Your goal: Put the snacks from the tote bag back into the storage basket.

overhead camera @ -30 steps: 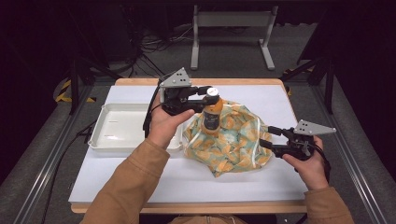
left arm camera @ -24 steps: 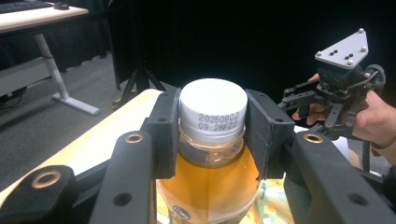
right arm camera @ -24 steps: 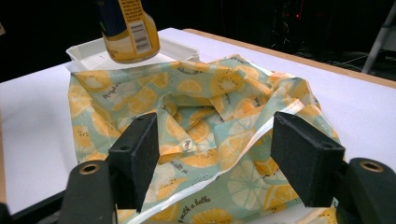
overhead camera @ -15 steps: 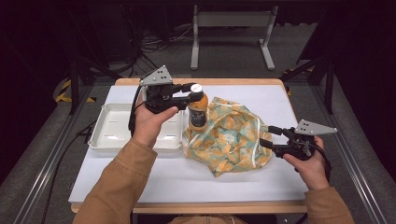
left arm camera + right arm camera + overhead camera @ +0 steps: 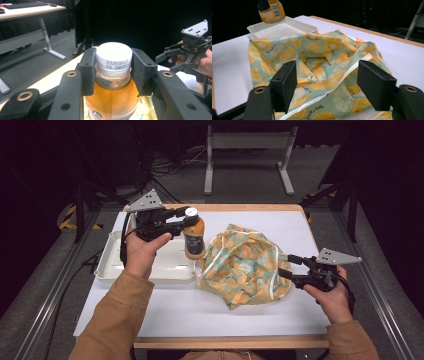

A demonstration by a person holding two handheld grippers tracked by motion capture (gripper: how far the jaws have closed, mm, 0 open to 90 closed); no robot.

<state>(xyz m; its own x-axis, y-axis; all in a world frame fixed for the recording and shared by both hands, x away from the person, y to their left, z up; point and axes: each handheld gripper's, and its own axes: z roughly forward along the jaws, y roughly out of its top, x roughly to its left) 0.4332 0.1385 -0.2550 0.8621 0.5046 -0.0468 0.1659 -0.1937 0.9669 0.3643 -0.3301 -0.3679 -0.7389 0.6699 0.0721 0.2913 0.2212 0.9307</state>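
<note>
A: What do we hold in our left tongs (image 5: 187,220)?

B: A bottle (image 5: 194,237) of orange drink with a white cap (image 5: 114,62). In the left gripper view the two black pads press on the neck, one on each side, just under and beside the cap. So the left tongs are clamped on the bottle.

A: And where is the bottle?

B: It hangs upright in the air. In the high view its lower part is over the right edge of the white tray (image 5: 150,270), between the tray and the bag (image 5: 242,265). In the right gripper view we see its bottom (image 5: 271,11) above the far side of the tray (image 5: 284,28), not touching it.

A: What about the right tongs (image 5: 287,266)?

B: They stand apart. In the right gripper view the two pads are wide from each other and the bag with the lemon pattern (image 5: 322,65) lies between and behind them. We cannot tell if a pad touches the cloth; it is not squeezed.

A: Where does the bag lie?

B: On the white tabletop (image 5: 200,305), crumpled, just beside the tray on its right. Our right hand (image 5: 332,292) is at the right edge of the bag.
</note>
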